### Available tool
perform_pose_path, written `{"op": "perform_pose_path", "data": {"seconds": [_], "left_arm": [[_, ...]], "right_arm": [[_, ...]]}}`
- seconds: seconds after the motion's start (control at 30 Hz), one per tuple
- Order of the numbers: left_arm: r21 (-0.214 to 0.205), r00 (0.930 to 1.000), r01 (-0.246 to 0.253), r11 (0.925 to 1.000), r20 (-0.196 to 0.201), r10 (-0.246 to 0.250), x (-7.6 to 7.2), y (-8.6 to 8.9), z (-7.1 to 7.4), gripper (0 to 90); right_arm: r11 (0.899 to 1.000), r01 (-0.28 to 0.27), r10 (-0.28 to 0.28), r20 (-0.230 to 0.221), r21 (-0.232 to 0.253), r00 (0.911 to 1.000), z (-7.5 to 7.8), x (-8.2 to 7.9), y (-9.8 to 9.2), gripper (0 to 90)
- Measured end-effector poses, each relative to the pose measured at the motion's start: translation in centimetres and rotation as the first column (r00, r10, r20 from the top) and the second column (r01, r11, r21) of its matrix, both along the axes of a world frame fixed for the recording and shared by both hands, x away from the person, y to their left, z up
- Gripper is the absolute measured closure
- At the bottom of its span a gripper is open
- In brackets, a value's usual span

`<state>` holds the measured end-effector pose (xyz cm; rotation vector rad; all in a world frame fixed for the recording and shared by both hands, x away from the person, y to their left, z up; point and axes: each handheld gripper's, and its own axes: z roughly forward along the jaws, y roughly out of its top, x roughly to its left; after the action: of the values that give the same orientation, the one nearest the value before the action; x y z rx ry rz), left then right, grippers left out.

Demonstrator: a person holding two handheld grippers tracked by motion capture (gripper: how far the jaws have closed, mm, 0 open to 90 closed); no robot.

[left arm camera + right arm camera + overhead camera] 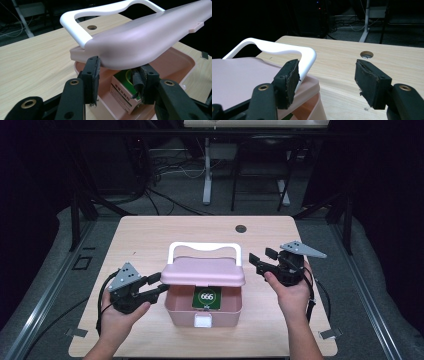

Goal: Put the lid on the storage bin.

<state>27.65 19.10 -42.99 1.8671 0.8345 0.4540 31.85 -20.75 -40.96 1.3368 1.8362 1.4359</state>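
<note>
Working at the desk [150,235], I've got the pink box [204,312] sitting mid-desk, its lid [202,271] lying loose and askew over the top, long axis running side to side, white handle [204,247] at the far edge. Inside, a green carton [207,298] shows. My left gripper [159,285] is the nearer one, jaws spread around the lid's left end, pads not pressing. My right gripper [260,261] hovers open and empty just off the lid's right end.
</note>
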Motion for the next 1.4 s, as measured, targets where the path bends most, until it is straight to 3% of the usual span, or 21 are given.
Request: {"op": "perform_pose_path", "data": {"seconds": [0.57, 1.4], "left_arm": [[0.009, 0.9999, 0.012, 0.9999, -0.004, -0.012, -1.1, 0.4, -1.4, 58.8], [0.016, 0.9996, 0.016, 0.9997, -0.024, -0.016, -2.4, 1.1, -2.9, 69.6]], "right_arm": [[1.000, -0.008, 0.008, -0.003, -0.015, 1.0000, -0.1, 0.0, 0.2, 38.6], [1.000, -0.013, 0.013, -0.005, -0.008, 0.9999, -0.1, 0.0, 0.2, 38.6]]}}
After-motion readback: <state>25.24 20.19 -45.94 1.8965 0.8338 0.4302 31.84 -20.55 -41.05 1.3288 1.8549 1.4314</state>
